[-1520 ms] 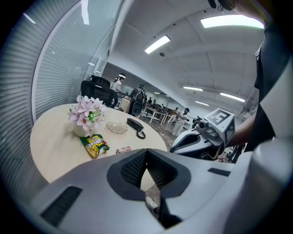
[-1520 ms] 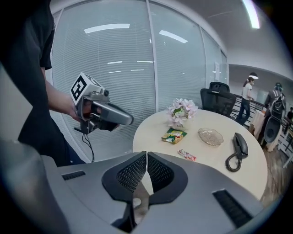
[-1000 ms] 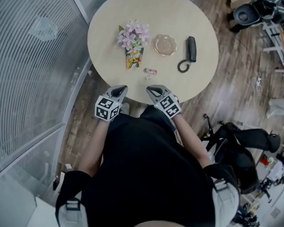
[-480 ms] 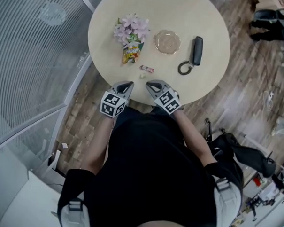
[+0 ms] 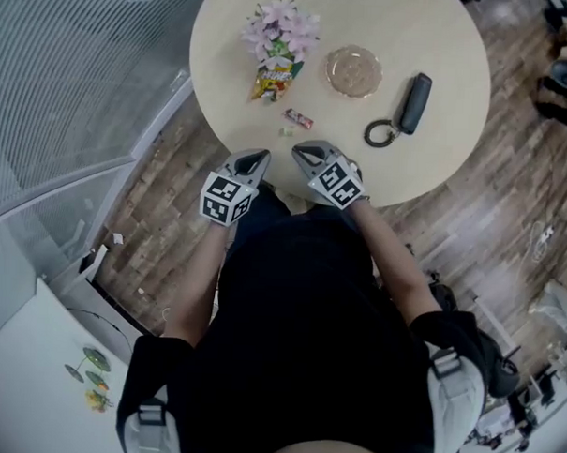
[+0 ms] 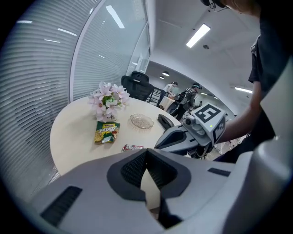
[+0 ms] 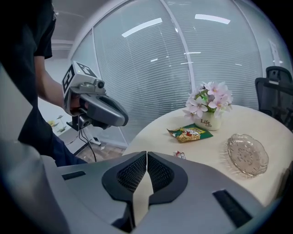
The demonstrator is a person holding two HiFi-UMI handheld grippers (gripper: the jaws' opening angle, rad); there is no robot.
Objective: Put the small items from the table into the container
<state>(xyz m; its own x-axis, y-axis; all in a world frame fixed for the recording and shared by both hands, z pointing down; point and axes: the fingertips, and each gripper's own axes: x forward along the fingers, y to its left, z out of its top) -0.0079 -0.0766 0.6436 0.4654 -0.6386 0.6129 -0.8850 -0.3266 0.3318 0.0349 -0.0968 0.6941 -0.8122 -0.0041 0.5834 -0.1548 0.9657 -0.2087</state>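
Note:
On the round beige table (image 5: 224,87) lie a small red candy wrapper (image 5: 298,119) and a tiny pale item (image 5: 288,131). A yellow-green snack packet (image 5: 274,81) lies beside them. The clear glass dish (image 5: 354,71) stands farther back. My left gripper (image 5: 258,157) and right gripper (image 5: 301,154) hover side by side at the near table edge, both shut and empty. The left gripper view shows its shut jaws, the candy (image 6: 132,147), the packet (image 6: 106,131) and the dish (image 6: 141,121). Beyond the right gripper's shut jaws lie the candy (image 7: 180,155) and the dish (image 7: 247,154).
A pot of pink flowers (image 5: 281,28) stands at the back left of the table. A black phone handset with a coiled cord (image 5: 413,104) lies at the right. Wood floor surrounds the table, a curved blind-covered glass wall (image 5: 74,80) is at the left, and office chairs stand behind.
Both grippers have moved a little toward the table's near edge and dipped, and the left one has come closer to the right. Both stay shut; the items have not moved.

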